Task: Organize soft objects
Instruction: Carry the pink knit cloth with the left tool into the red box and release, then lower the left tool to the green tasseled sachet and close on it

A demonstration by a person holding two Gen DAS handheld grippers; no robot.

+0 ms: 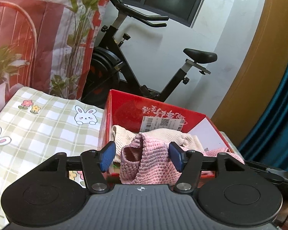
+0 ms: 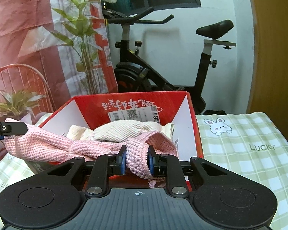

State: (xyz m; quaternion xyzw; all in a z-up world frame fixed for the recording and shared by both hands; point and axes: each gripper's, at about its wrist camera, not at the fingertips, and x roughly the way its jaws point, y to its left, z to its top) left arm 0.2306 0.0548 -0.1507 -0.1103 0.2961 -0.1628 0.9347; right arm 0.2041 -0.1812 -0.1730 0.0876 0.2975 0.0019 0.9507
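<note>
Pink knit cloth (image 2: 136, 155) is clamped in right gripper (image 2: 137, 162); left gripper (image 1: 142, 156) apart; tablecloth (image 2: 259, 153) reads "LUCKY".

The red box (image 2: 182, 103) stands open at the top, but a cream knit (image 2: 124, 128) and pink knit (image 2: 48, 145) crowd its floor. Behind it, an exercise bike (image 2: 163, 72) blocks passage; the checked cloth (image 2: 240, 153) beside it lies clear.
</note>
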